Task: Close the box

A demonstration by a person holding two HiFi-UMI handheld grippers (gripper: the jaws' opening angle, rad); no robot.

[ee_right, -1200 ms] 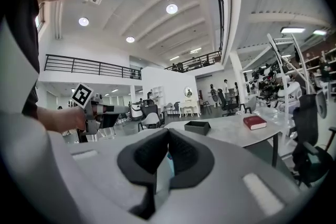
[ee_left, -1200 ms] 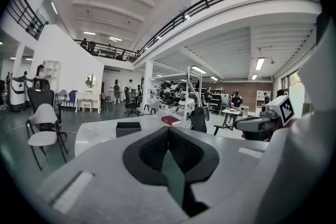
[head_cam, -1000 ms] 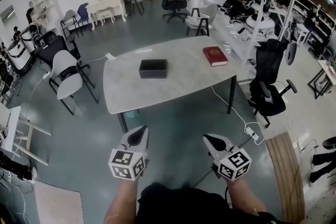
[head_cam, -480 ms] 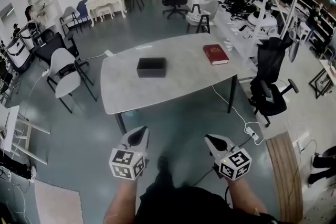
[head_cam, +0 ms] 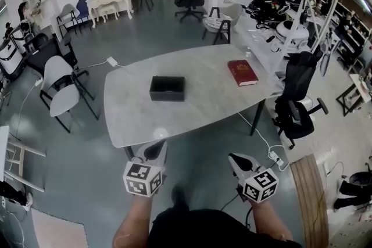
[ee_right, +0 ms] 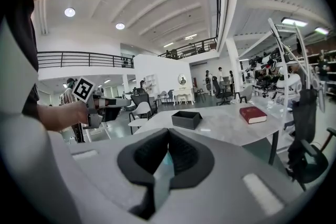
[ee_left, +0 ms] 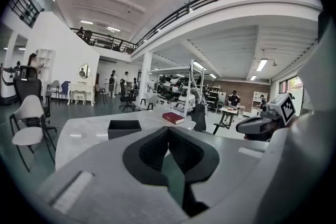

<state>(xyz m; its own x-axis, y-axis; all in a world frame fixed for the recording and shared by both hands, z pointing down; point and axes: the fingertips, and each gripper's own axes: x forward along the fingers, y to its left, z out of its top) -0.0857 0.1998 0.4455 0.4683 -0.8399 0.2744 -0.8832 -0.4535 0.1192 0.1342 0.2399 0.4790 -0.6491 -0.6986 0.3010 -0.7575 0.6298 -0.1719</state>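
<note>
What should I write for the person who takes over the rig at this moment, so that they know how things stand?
Left gripper: shut, empty, by the near edge of the table.
Right gripper: shut, empty, also short of the table.
Box: black, near the middle of the table, open on top; its lid cannot be made out.
Book: red, closed, on the table to the right of the box, apart from it.
Done: nothing on the box yet; no gripper touches it.
Left: step up to the table, reach the box and close it.
</note>
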